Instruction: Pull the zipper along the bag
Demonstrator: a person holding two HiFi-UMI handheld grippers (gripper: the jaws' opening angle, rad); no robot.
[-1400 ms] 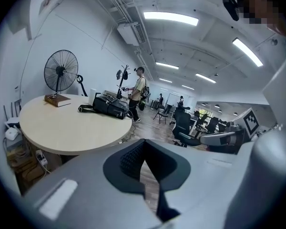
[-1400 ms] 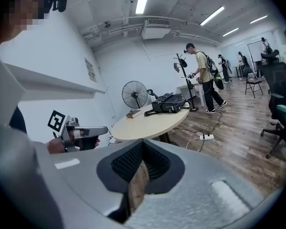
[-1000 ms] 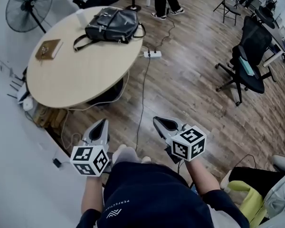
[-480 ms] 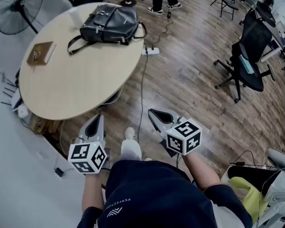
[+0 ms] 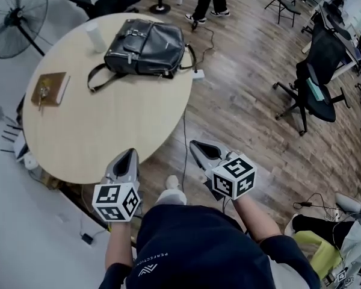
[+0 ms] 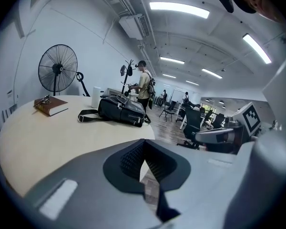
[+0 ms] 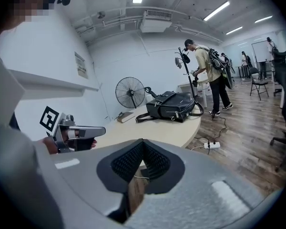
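- On the far part of the round table (image 5: 108, 143), the black bag (image 5: 147, 47) lies flat, well apart from both grippers.
- The left gripper (image 5: 130, 156) and the right gripper (image 5: 196, 144) are both clenched, with nothing between the jaws. The left one is at the near table edge, the right one over the floor beside it.
- I judge this to be the approach step. The next move calls for reaching the bag, opening one gripper and finding the zipper pull — the other gripper probably must steady the bag.
- The zipper pull is too small to make out in any view.
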